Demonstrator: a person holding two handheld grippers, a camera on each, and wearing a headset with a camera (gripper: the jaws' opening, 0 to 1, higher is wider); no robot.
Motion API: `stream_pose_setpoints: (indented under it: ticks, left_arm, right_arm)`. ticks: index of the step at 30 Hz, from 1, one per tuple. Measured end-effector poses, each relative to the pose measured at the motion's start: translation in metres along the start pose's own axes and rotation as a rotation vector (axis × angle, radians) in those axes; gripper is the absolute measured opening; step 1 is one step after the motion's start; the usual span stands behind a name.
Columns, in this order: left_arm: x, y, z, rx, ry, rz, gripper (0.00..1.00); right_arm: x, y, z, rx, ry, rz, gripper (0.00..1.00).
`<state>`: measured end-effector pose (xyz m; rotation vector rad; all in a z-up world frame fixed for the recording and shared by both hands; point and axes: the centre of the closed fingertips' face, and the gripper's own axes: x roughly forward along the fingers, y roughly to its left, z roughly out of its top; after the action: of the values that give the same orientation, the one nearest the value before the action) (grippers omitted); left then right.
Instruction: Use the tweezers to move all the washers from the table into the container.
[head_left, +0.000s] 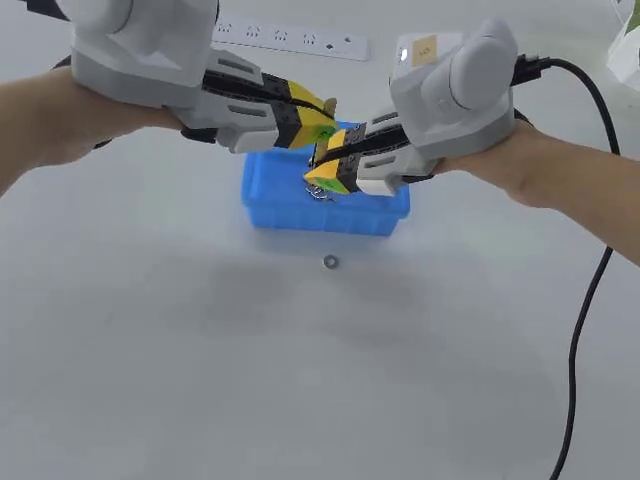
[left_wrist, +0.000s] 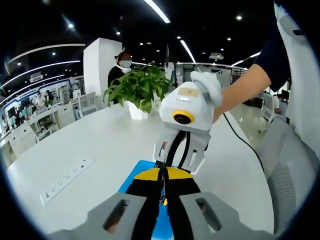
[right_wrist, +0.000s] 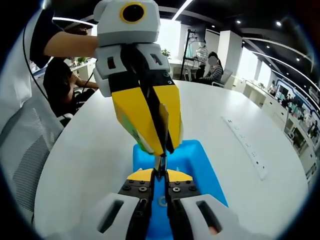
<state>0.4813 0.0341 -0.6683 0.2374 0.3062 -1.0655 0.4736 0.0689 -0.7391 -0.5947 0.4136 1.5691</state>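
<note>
One small metal washer (head_left: 330, 262) lies on the white table just in front of the blue container (head_left: 266, 204). Both grippers meet jaw to jaw over the container. My left gripper (head_left: 322, 108) comes in from the left, its yellow-and-black jaws shut on the thin dark tweezers (right_wrist: 163, 131). My right gripper (head_left: 322, 178) faces it from the right and is shut on the tweezers' lower end (right_wrist: 160, 170). In the right gripper view a washer (right_wrist: 162, 201) rests on the container floor (right_wrist: 200, 165) below my jaws. The left gripper view shows the right gripper (left_wrist: 174, 152) close ahead.
A white power strip (head_left: 290, 38) lies at the table's far edge. The right gripper's black cable (head_left: 580, 330) trails down the right side. A potted plant (left_wrist: 137, 90) stands at one end of the table. People sit in the background office.
</note>
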Motion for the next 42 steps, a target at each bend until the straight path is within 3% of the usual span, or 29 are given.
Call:
stream_pose_setpoints:
  ticks: [11,14,19,24,29,35,37,42]
  left_arm:
    - [-0.003,-0.001,0.006,0.015,-0.013,0.012,0.05]
    - [-0.004,-0.002,0.011,0.005,-0.031,0.008,0.05]
    - [-0.006,-0.004,0.011,0.017,-0.027,0.007,0.05]
    - [-0.010,-0.006,0.015,0.025,-0.028,0.010,0.05]
    - [-0.013,-0.008,0.018,0.027,-0.035,0.013,0.05]
    - [-0.015,-0.018,0.021,0.021,-0.037,0.000,0.05]
    - [-0.017,-0.022,0.023,0.013,-0.053,0.001,0.05]
    - [-0.020,-0.034,0.020,0.011,-0.048,-0.003,0.05]
  right_arm:
    - [-0.002,0.000,0.004,0.016,0.006,-0.020,0.12]
    - [-0.004,0.001,0.006,0.035,0.007,-0.021,0.18]
    - [-0.004,0.002,0.005,0.039,0.009,-0.026,0.22]
    - [-0.008,0.003,0.002,0.062,0.007,-0.040,0.32]
    - [-0.016,0.010,0.007,0.067,-0.036,-0.040,0.41]
    - [-0.031,0.016,0.010,0.069,-0.058,-0.090,0.57]
    - [-0.036,0.022,0.008,0.071,-0.065,-0.096,0.60]
    - [-0.046,0.038,-0.003,0.094,-0.059,-0.108,0.64]
